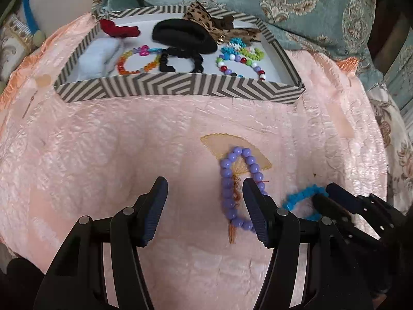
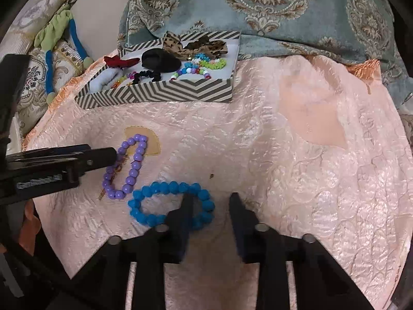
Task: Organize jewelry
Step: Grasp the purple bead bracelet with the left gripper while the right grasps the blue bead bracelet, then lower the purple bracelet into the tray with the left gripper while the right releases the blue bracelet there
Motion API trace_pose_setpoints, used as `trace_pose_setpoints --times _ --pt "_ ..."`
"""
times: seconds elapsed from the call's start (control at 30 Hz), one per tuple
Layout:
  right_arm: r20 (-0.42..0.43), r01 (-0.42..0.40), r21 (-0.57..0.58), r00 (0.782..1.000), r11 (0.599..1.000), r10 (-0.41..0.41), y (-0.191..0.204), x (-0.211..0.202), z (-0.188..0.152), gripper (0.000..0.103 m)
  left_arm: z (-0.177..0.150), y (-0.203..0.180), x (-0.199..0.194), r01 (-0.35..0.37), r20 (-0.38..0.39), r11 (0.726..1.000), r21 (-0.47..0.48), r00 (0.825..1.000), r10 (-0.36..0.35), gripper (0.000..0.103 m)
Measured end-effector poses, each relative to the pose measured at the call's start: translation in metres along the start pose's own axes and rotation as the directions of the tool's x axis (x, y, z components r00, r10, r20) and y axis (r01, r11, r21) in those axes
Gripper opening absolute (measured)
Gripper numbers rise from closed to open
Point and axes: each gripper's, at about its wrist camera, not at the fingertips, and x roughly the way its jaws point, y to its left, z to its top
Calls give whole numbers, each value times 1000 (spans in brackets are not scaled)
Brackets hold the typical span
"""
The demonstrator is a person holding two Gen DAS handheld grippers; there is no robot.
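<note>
A purple bead bracelet point(image 1: 227, 180) point(image 2: 134, 165) lies on the pink cloth, partly over a tan fan-shaped patch. My left gripper point(image 1: 204, 193) is open just above the cloth, and its right finger point(image 1: 254, 201) sits inside the purple loop. Its left finger stands over bare cloth. To the right lies a blue bead bracelet point(image 1: 299, 199) point(image 2: 155, 190). My right gripper point(image 2: 211, 204) point(image 1: 326, 193) is low over it with a gap showing. Its left finger point(image 2: 184, 214) is inside the blue loop, the loop's right side lies between the fingers, and the right finger stands clear of the beads.
A grey-and-white chevron box point(image 1: 180, 87) point(image 2: 167, 90) stands at the far side of the cloth, holding a black scrunchie point(image 1: 183, 36), a leopard bow, a red bow and several coloured bead bracelets. Teal patterned fabric point(image 2: 284, 7) rises behind it. The pink cloth point(image 2: 309, 168) stretches to the right.
</note>
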Motion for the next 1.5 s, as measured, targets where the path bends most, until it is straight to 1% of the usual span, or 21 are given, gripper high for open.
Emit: trace_pose_setpoints --times 0.03,0.1,0.17,0.2,0.23,0.27,0.3,0.37,0.43,0.5,0.6,0.7,0.77,0.87,1.03,1.17,1.33,1.5 --pt "2 -5 3 1000 1000 5 -1 -1 -1 12 0 -3 5 -3 -4 1000 8 1000 3 60" --pt "10 -18 17 1000 1000 18 -6 -4 -2 11 -1 -6 13 -14 -10 1000 21 1000 14 59" --pt "19 -31 29 999 999 30 -9 -7 -3 8 -1 -10 13 -31 23 998 48 999 30 41" --pt "28 -46 38 999 998 45 -11 -11 -3 8 -1 -10 13 -25 20 998 53 1000 24 27" --pt "34 -55 42 998 998 54 -10 -13 -2 8 1 -9 13 2 6 999 45 1000 -3 11" --pt "40 -60 45 997 997 59 -11 -16 -1 8 3 -7 13 29 -10 999 28 1000 -29 8" --pt "50 -66 47 997 997 63 -10 -19 1 8 4 -3 12 57 -25 998 4 998 -57 8" --pt "70 -81 48 995 996 78 -9 -27 5 8 5 -3 7 59 -17 998 9 998 -59 8" --pt "86 -88 43 993 995 84 -6 -34 10 8 4 -2 -2 49 8 998 25 999 -49 8" --pt "102 -98 33 990 995 94 -3 -41 15 8 5 1 -16 68 33 997 30 997 -69 8" --pt "129 -103 13 986 995 101 1 -55 24 8 8 4 -36 72 64 996 43 995 -75 8" --pt "158 -120 11 980 993 117 3 -66 36 8 16 14 -55 80 93 996 36 992 -83 8" --pt "171 -117 7 979 993 114 4 -71 42 8 22 21 -67 74 113 997 27 991 -77 8" --pt "182 -109 -5 977 994 109 7 -75 52 8 33 39 -84 58 147 998 10 987 -59 8" --pt "206 -104 -29 973 994 108 12 -81 70 8 54 78 -104 3 193 999 -41 981 5 8" --pt "213 -94 -52 972 994 103 16 -78 86 8 67 103 -112 -41 216 997 -73 975 55 8" --pt "211 -75 -70 973 995 88 18 -70 106 8 81 122 -111 -81 225 992 -99 969 102 8" --pt "201 -61 -77 977 995 75 18 -58 123 8 94 128 -99 -97 215 989 -115 969 120 8"
